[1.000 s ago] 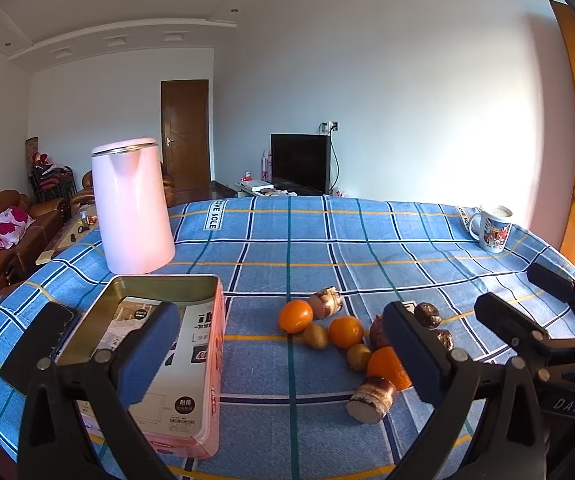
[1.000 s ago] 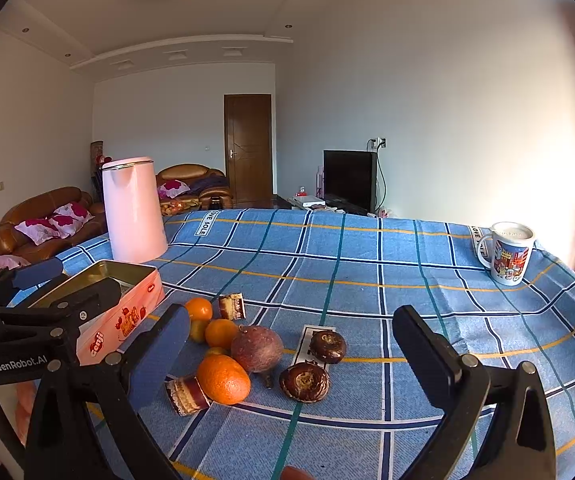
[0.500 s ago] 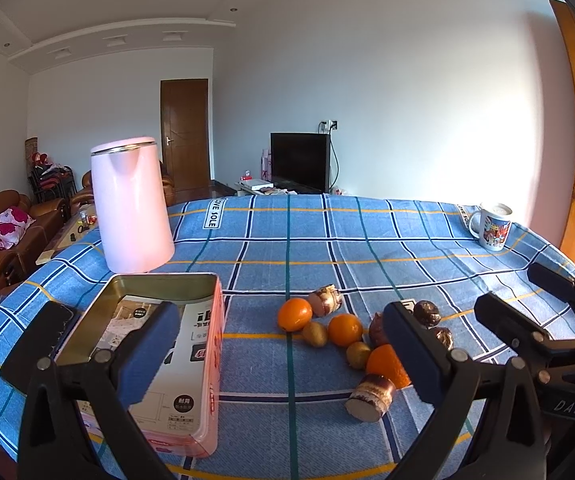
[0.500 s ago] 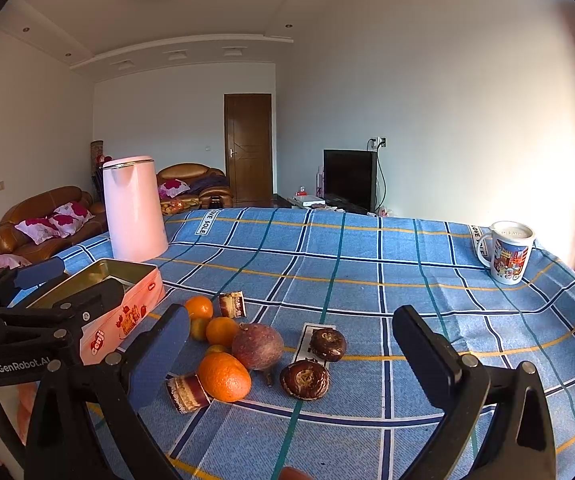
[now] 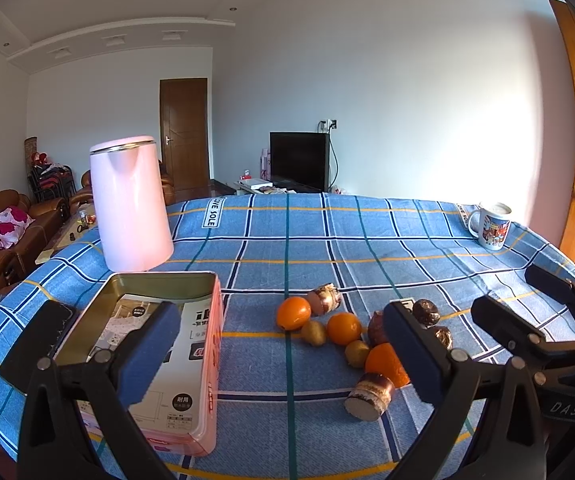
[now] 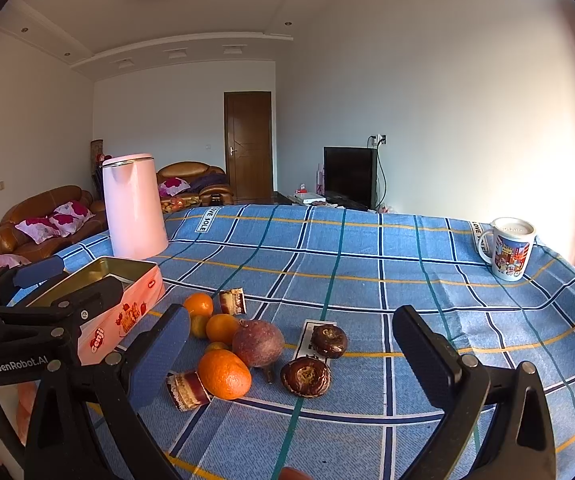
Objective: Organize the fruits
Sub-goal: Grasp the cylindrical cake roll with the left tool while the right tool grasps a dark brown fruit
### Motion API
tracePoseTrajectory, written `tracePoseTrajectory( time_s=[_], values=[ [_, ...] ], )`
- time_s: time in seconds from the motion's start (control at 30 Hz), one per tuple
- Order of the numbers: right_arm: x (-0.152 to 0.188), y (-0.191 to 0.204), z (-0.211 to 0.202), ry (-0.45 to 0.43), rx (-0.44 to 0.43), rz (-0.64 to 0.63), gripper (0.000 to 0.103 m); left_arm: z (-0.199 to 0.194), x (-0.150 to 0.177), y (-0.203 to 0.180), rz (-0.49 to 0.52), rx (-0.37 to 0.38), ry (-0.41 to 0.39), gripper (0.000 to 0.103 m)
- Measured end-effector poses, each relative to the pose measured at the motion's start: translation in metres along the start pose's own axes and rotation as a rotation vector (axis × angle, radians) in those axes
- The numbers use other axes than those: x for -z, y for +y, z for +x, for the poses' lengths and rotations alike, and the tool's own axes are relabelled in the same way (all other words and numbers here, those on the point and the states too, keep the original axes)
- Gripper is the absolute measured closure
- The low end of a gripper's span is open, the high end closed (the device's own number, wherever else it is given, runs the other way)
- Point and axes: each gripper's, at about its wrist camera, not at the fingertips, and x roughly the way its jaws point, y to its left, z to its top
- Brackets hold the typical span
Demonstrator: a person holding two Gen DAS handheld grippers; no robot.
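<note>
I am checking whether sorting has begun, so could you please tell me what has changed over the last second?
Almost nothing. The left gripper and right gripper both hang open over the table as before, with only a slight camera drift. Nothing was taken hold of or let go. The oranges, the dark purple fruit, the pink tin, the kettle and the mug all stayed put.

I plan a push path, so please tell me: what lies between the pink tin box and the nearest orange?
Only bare blue checked tablecloth separates the pink tin box from the nearest orange; the left wrist view shows this most clearly.
</note>
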Motion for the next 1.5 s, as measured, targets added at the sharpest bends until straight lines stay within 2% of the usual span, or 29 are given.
tracePoseTrajectory(
  time_s=[0.4, 0.53, 0.6, 0.73, 0.87, 0.93, 1.0, 1.07, 1.17, 1.23, 1.3, 1.33, 1.37, 1.43, 1.5],
  values=[
    [0.001, -0.004, 0.003, 0.013, 0.016, 0.006, 0.001, 0.002, 0.003, -0.001, 0.001, 0.005, 0.008, 0.0],
    [0.005, -0.014, 0.009, 0.028, 0.085, 0.006, 0.001, 0.011, 0.012, -0.006, -0.012, 0.034, 0.038, 0.0],
    [0.01, -0.028, 0.017, 0.064, 0.128, 0.028, 0.001, 0.02, 0.02, -0.013, -0.001, 0.064, 0.074, 0.0],
    [0.023, -0.046, 0.033, 0.155, 0.148, 0.049, 0.001, 0.035, 0.037, -0.029, 0.013, 0.126, 0.137, 0.0],
    [0.03, -0.047, 0.044, 0.219, 0.094, 0.041, 0.002, 0.041, 0.045, -0.04, 0.046, 0.151, 0.168, 0.004],
    [0.031, -0.043, 0.049, 0.242, 0.045, 0.03, 0.006, 0.044, 0.046, -0.042, 0.048, 0.168, 0.182, 0.01],
    [0.032, -0.037, 0.054, 0.271, 0.014, 0.025, 0.016, 0.047, 0.048, -0.042, 0.045, 0.183, 0.205, 0.017],
    [0.032, -0.033, 0.06, 0.298, -0.012, 0.014, 0.024, 0.049, 0.051, -0.043, 0.044, 0.199, 0.218, 0.019],
    [0.032, -0.032, 0.068, 0.331, -0.042, 0.012, 0.026, 0.052, 0.054, -0.045, 0.046, 0.219, 0.239, 0.021],
    [0.033, -0.031, 0.074, 0.356, -0.056, 0.012, 0.03, 0.052, 0.054, -0.045, 0.048, 0.229, 0.236, 0.026],
    [0.036, -0.031, 0.081, 0.384, -0.075, 0.021, 0.036, 0.054, 0.055, -0.046, 0.057, 0.241, 0.254, 0.038],
    [0.037, -0.031, 0.084, 0.4, -0.082, 0.024, 0.037, 0.055, 0.056, -0.047, 0.062, 0.248, 0.266, 0.039],
    [0.039, -0.032, 0.088, 0.419, -0.088, 0.029, 0.043, 0.056, 0.056, -0.048, 0.066, 0.253, 0.27, 0.04],
    [0.039, -0.033, 0.092, 0.442, -0.116, 0.035, 0.048, 0.057, 0.056, -0.049, 0.072, 0.26, 0.271, 0.042],
    [0.04, -0.03, 0.095, 0.459, -0.145, 0.023, 0.057, 0.057, 0.056, -0.047, 0.06, 0.282, 0.279, 0.05]
  ],
)
